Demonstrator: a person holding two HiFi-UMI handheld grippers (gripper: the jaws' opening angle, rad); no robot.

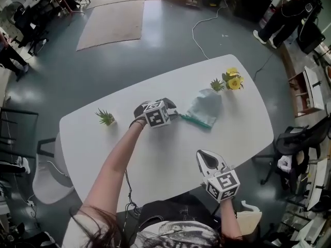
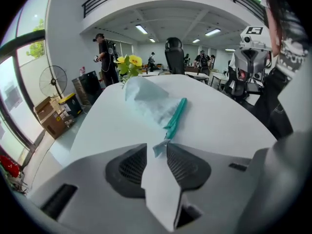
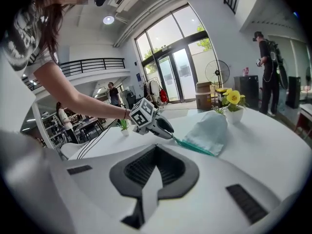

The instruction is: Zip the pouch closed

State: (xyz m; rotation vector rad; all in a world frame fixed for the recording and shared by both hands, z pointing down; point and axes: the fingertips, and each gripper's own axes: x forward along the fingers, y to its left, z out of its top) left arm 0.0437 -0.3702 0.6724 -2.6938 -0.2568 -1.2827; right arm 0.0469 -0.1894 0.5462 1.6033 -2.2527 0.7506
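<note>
**A:** Where did the pouch [image 1: 206,107] lie?

**B:** Flat on the white table [image 1: 170,156], on the far right part, just beside the yellow flowers [image 1: 232,79]. Its teal zip [image 1: 195,122] ran along the edge nearest the person.

**A:** And the left gripper [image 1: 175,113]?

**B:** It was at the zip's left end, pointing down at it. Its jaws stood apart, released. In the left gripper view a pale corner of the pouch showed between the tips, and the pads did not squeeze it.

**A:** So nothing was grasped there?

**B:** No. The corner sat in the gap, that was all.

**A:** What about the right gripper [image 1: 201,155]?

**B:** It was well apart from the pouch, over the table's near edge, aimed toward the zip. Its jaws were clenched together at the tips with nothing between them.

**A:** Anything else on the table?

**B:** A small green plant [image 1: 106,118] on the left, near the far edge, well away from the pouch.
</note>
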